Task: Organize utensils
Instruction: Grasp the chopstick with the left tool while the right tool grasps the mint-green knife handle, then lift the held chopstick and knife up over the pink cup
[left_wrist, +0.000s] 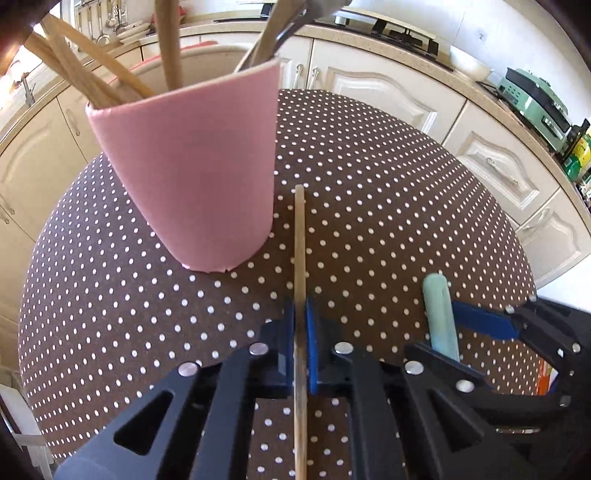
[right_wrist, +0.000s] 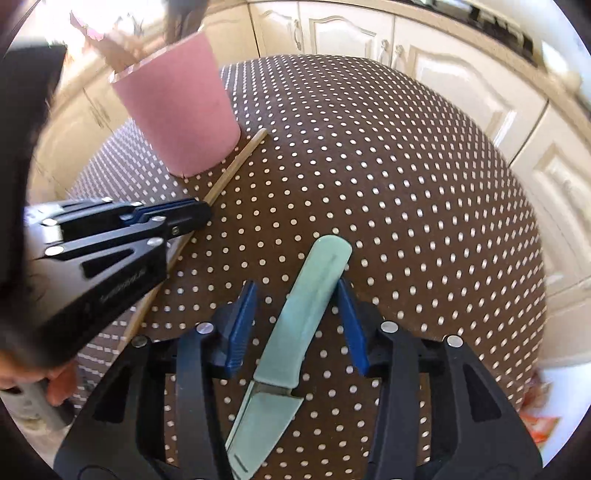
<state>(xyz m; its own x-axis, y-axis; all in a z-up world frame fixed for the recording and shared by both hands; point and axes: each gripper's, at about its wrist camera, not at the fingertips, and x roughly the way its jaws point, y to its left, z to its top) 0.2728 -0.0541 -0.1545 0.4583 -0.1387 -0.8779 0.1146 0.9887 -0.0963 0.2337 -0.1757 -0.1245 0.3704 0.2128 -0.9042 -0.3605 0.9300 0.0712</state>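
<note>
Left wrist view: the left gripper (left_wrist: 300, 332) has its blue pads closed tight on a thin wooden stick (left_wrist: 300, 236), which runs straight up the middle of the frame from the bottom edge; the jaws are clamped on it with no gap showing. The stick's far tip ends just beside the lower right side of the pink holder (left_wrist: 192, 177), which stands on the worktop (left_wrist: 388, 177), a round top under a brown cloth with white dots. The holder occupies the upper left of the frame and carries several wooden handles (left_wrist: 92, 85) on its left and a few metal utensils (left_wrist: 273, 33) on its right. Right wrist view: the right gripper (right_wrist: 295, 328) straddles a pale green knife (right_wrist: 295, 332) that lies flat on the dotted cloth, handle end toward the upper middle of the frame, blade toward the bottom edge. The jaws stand open; the left pad is clear of the handle, and the right pad sits very near it, contact uncertain at this angle. In the same view the left gripper enters from the middle left, held by a hand (right_wrist: 55, 380) at the lower left edge, with the stick passing diagonally through its tips toward the base of the pink holder at the upper left. Cream cabinet doors (right_wrist: 461, 81) fill the background; this view is motion-blurred near the edges.
</note>
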